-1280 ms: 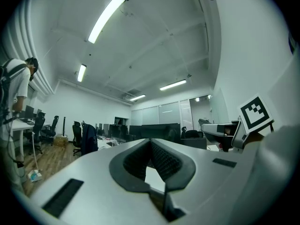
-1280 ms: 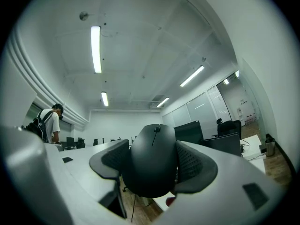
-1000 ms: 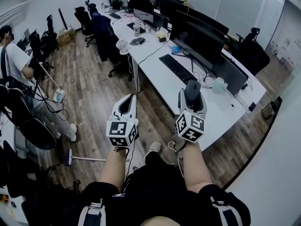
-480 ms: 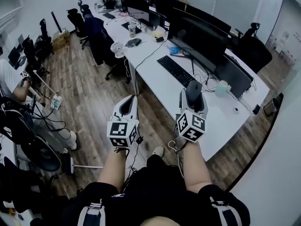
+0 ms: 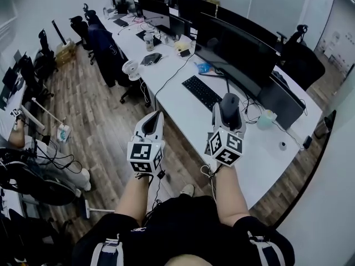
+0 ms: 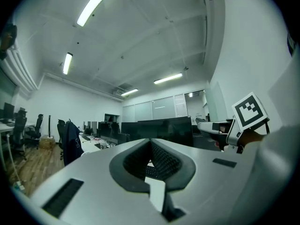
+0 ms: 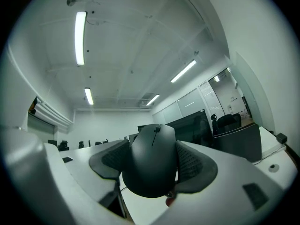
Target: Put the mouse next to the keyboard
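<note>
Mouse [image 5: 229,105], black, is sitting upright between the pads of the right claw [image 5: 228,113], which is closing on its two sides and holding it up off the desk [image 5: 176,103]. From the head view the mouse is appearing just beside the near end of the black keyboard [image 5: 202,92], which is lying flat on the white desk in front of a row of dark monitors [image 5: 238,51].

Each claw is carrying a cube [image 5: 227,147] printed with black-and-white square markers; that is the print that is showing clearly.

The right gripper view is showing what the head view is not: the mouse's scroll wheel facing the camera, its body filling the gap between the ribbed pads, and the ceiling strip lights [image 7: 80,37] above. The left gripper view is showing the left claw [image 5: 153,121] with its tips meeting and nothing gripped; through the small opening below the tips a strip of keyboard and desk is peeking. It is also catching the right claw's marker cube at its right edge.

Only the head view is taking in the wooden floor [image 5: 100,110], a small white fan [image 5: 130,67] at the desk edge, the person's bare forearms and dark shorts.
</note>
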{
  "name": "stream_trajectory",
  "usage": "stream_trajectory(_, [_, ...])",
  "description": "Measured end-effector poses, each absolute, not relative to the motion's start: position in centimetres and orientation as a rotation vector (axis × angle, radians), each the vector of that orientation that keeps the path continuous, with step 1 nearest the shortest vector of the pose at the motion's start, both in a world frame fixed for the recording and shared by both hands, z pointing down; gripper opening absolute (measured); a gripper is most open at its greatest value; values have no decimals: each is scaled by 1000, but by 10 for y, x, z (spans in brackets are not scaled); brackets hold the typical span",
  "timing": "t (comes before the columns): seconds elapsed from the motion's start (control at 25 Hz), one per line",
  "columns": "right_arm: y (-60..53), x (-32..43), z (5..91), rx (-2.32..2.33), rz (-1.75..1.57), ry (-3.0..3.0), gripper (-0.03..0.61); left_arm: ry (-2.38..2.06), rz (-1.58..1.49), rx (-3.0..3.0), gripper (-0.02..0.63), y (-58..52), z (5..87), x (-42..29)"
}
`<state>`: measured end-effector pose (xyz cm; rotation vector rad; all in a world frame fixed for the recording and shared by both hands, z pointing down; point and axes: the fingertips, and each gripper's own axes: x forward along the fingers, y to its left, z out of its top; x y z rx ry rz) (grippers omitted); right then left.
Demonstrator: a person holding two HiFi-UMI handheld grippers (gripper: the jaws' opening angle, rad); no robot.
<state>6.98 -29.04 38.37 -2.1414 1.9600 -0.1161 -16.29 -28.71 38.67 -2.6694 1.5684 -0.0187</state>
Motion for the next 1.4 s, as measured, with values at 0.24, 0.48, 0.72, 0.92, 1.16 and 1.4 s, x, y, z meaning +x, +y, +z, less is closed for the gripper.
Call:
stream_trajectory(0.24, [-369,119,390,-2202,-147,1900,330,1499,-58,-2725,12,-377,389,-113])
stream_trajectory(0.48, [-427,180,405,-2292,-179,1831,329,1399,-84,-2803,12,-455,399,-47])
stream_trajectory(0.72, [-436,239,430,-2408,-209,1724,329,1247,-106,-2890,12,-489,418,22])
stream_trajectory(0.92, [-424,276,445,-2503,-249,1619,329,1101,-131,-2969,12,-496,427,69])
stream_trajectory(1.16, [-410,316,482,-2614,-329,1483,328,947,-157,-3034,12,-502,443,114])
stream_trajectory(1.4, [-411,333,529,-2719,-459,1358,328,798,-161,-3075,12,-517,448,139])
